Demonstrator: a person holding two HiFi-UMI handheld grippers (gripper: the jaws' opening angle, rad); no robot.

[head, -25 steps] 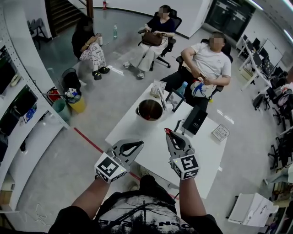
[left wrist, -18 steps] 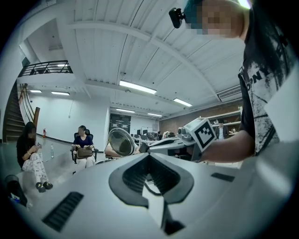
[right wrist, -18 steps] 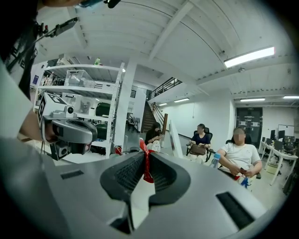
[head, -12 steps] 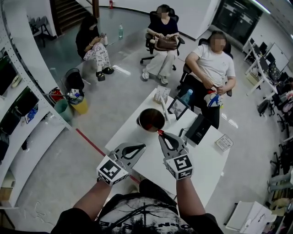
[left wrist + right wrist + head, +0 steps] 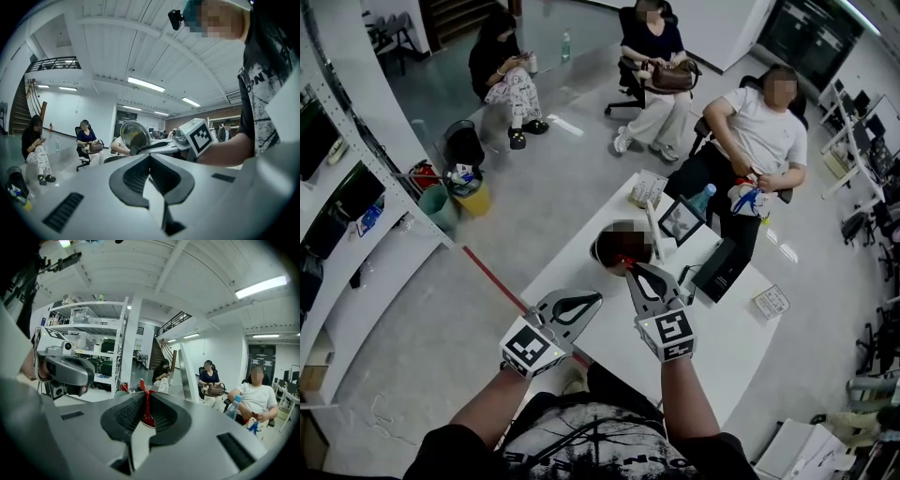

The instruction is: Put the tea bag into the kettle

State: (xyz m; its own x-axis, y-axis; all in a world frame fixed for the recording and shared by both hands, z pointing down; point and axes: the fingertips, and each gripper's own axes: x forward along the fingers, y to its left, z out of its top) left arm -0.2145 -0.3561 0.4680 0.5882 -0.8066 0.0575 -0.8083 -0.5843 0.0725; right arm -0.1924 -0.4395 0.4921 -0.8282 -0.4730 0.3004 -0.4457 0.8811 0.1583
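Note:
The kettle (image 5: 617,246), a round metal pot with a dark open mouth, stands on the white table (image 5: 722,337) near its far left edge. My right gripper (image 5: 629,269) is shut on a red tea bag (image 5: 623,262), which hangs right at the kettle's near rim. In the right gripper view the tea bag (image 5: 146,405) sticks up between the pads. My left gripper (image 5: 587,299) hovers at the table's left edge, shut with nothing in it. From the left gripper view the kettle (image 5: 133,135) shows shiny, with the right gripper (image 5: 185,137) beside it.
Behind the kettle stand a framed tablet (image 5: 679,222), a water bottle (image 5: 702,199) and a small white box (image 5: 648,187). A black box (image 5: 721,268) and a small carton (image 5: 771,302) lie to the right. Three people sit on chairs beyond the table.
My right gripper has carried the tea bag forward and left, from over the bare table to the kettle's near rim. The left gripper has hardly moved.

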